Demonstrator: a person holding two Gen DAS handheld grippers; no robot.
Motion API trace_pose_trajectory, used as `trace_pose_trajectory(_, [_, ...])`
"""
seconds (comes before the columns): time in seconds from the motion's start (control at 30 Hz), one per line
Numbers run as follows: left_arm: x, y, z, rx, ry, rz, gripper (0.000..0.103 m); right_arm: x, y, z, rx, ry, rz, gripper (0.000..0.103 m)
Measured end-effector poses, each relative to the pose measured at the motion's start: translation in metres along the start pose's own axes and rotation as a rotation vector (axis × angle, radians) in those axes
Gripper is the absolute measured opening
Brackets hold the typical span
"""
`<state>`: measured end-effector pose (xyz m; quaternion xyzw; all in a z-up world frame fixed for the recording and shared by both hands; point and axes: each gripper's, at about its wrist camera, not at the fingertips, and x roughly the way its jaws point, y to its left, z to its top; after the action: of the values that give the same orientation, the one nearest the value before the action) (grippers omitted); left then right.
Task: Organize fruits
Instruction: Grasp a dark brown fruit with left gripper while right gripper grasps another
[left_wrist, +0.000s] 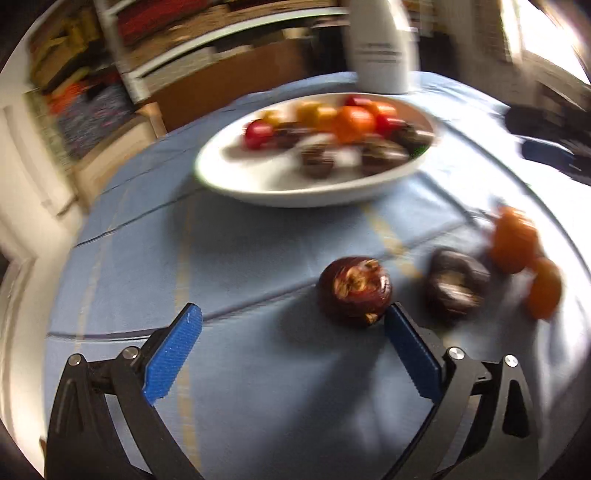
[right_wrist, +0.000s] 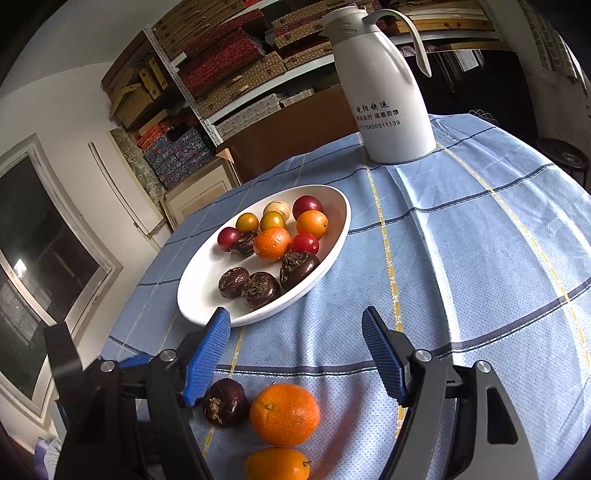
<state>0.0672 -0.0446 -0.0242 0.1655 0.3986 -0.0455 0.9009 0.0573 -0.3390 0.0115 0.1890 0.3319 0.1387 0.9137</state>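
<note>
My left gripper (left_wrist: 293, 310) is open low over the blue checked cloth. A dark brown water chestnut (left_wrist: 354, 290) lies just ahead of its right fingertip, with no pad on it. A second dark chestnut (left_wrist: 456, 284) and two oranges (left_wrist: 513, 240) lie further right, blurred. My right gripper (right_wrist: 295, 314) is open too, with nothing gripped. Below it on the cloth lie a large orange (right_wrist: 284, 413), a small orange (right_wrist: 277, 463) and a dark chestnut (right_wrist: 225, 402) beside its left finger. The white oval bowl (right_wrist: 192, 295) ahead holds several fruits.
A tall white jug (right_wrist: 388, 92) stands on the table behind the bowl (left_wrist: 258, 192). Bare cloth (right_wrist: 480, 258) stretches to the right of the bowl. Shelves of boxes (right_wrist: 221, 55) fill the wall behind, and the table's left edge falls away near a doorway.
</note>
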Motion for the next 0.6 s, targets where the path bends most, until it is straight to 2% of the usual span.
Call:
trace_pose_trajectory(0.03, [0.002,0.011,0.001,-0.042,0.004,0.049,0.098,0.0,0.001,0.0,-0.004,-0.002,0.0,0.075])
trace_pose_trajectory(0.07, [0.004,0.022,0.0,-0.084,0.014,0.059,0.098,0.0,0.002,-0.001,-0.011,-0.002,0.001,0.075])
trace_pose_trajectory(0.17, [0.008,0.046,-0.001,-0.2,0.038,-0.032,0.098,0.001,0.011,-0.004,-0.055,0.017,0.018,0.075])
trace_pose_trajectory(0.3, [0.006,0.04,0.0,-0.161,0.023,-0.02,0.098,0.005,0.038,-0.018,-0.193,0.059,0.047,0.074])
trace_pose_trajectory(0.43, [0.001,0.03,0.001,-0.11,-0.008,-0.017,0.098,0.009,0.072,-0.039,-0.385,0.104,0.057,0.074])
trace_pose_trajectory(0.5, [0.001,0.028,0.001,-0.1,-0.019,0.01,0.098,0.011,0.088,-0.051,-0.476,0.123,0.064,0.071])
trace_pose_trajectory(0.6, [0.0,0.034,0.0,-0.123,-0.007,0.02,0.098,0.014,0.098,-0.058,-0.529,0.151,0.075,0.064])
